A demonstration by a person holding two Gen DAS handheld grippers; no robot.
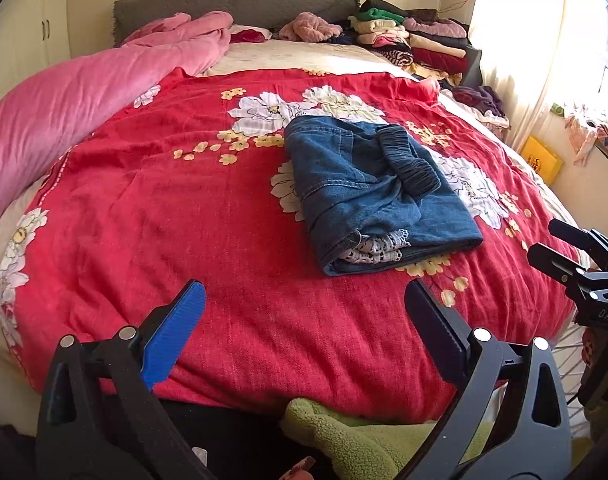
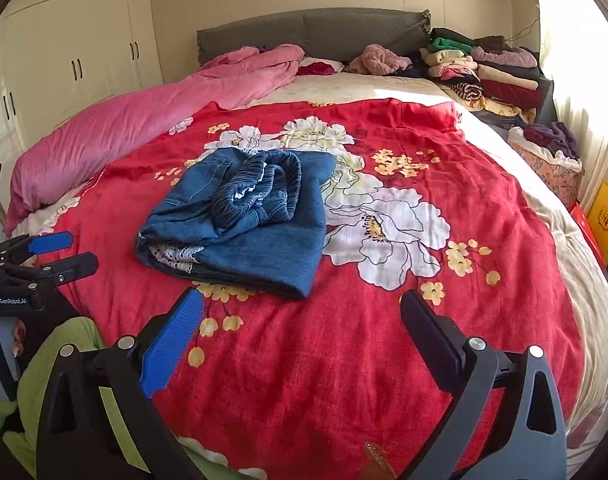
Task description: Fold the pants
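red floral bedspread [image 1: 223, 220] covers the bed, and the denim pants [image 1: 376, 192] lie on it as a compact folded bundle, so folding looks essentially done. left gripper [image 1: 304, 336] and right gripper [image 2: 304, 340] both gape wide, empty, just short of the bundle.

**Cloth and plastic**

Blue denim pants [image 1: 368, 196], matt, with white lace trim and a ruched elastic waistband. Coarse-woven red floral bedspread [image 1: 223, 240]. Plush pink quilt [image 1: 63, 112]. Matt black plastic left gripper [image 1: 304, 328], ribbed blue pad [image 1: 175, 332], shiny metal rivets.
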